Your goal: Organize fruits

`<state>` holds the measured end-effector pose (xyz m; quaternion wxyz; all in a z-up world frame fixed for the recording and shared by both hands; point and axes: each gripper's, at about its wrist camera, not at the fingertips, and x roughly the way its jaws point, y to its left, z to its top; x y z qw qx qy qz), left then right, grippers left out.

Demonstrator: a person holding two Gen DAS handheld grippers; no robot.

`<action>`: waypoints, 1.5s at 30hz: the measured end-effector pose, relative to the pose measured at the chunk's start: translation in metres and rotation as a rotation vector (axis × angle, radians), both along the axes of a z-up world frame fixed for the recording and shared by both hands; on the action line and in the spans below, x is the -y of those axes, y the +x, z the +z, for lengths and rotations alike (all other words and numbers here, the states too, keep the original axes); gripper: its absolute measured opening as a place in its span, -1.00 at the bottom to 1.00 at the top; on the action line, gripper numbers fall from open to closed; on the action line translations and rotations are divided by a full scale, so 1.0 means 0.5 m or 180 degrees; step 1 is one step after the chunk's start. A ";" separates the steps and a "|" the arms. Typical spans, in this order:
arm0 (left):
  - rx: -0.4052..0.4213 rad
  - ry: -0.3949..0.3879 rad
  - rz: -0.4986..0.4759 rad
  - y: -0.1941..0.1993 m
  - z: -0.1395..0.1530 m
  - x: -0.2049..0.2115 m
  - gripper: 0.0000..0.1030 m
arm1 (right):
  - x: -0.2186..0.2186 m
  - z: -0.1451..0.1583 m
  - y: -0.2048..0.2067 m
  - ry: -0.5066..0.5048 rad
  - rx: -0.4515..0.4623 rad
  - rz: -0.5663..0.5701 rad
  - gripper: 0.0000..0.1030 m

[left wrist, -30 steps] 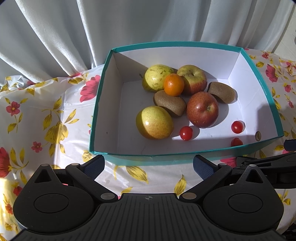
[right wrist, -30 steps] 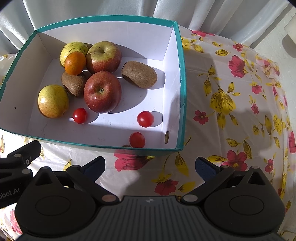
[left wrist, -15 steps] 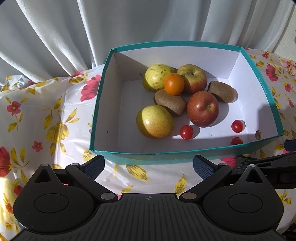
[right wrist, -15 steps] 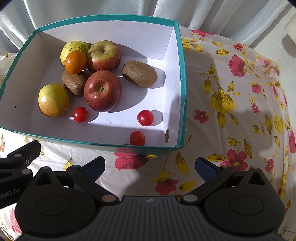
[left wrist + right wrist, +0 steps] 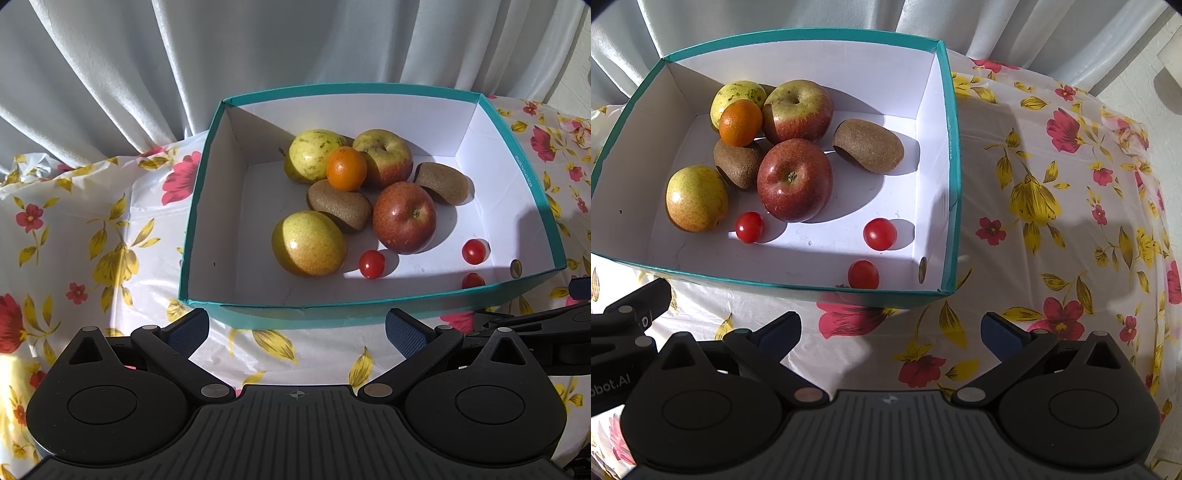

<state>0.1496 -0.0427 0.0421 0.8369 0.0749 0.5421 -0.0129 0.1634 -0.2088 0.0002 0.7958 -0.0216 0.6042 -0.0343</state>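
Sunlight falls across a teal-rimmed white box (image 5: 199,206) on a flowered tablecloth (image 5: 92,236) as I hold both grippers short of its near wall. My left gripper (image 5: 295,328) has its blue-padded fingers spread wide with nothing between them; my right gripper (image 5: 890,328) stands just the same, fingers far apart and empty, over the cloth at the box's near right corner.

All the fruit lies inside the box. In the left wrist view, a red apple (image 5: 404,218) sits near the box's centre. A kiwi (image 5: 340,206) lies at its 9 o'clock, touching or nearly so, and a second kiwi (image 5: 441,182) at its 1 o'clock. An orange (image 5: 346,168) rests at 11 o'clock, perched against the first kiwi, a yellow-green pear (image 5: 314,155) and a green-red apple (image 5: 384,157), the two by the far wall. A second yellow pear (image 5: 308,243) lies at 8 o'clock from the red apple, beside the first kiwi.

Three cherry tomatoes lie on the box floor: one tomato (image 5: 372,264) at the red apple's 7 o'clock, a second tomato (image 5: 474,251) at 4 o'clock, and a third tomato (image 5: 472,280) half hidden behind the near wall. White curtains (image 5: 258,48) hang behind the table.
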 end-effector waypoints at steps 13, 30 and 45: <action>0.0013 0.0014 0.0012 -0.005 0.005 0.004 1.00 | 0.003 0.003 -0.003 -0.0004 0.0010 0.0005 1.00; -0.0024 0.0027 0.0072 -0.006 0.000 -0.005 1.00 | -0.006 0.003 0.000 -0.0021 0.0001 0.0055 1.00; -0.0036 0.0033 0.0064 -0.005 -0.001 -0.004 1.00 | -0.005 -0.002 0.001 -0.0009 -0.0003 0.0050 1.00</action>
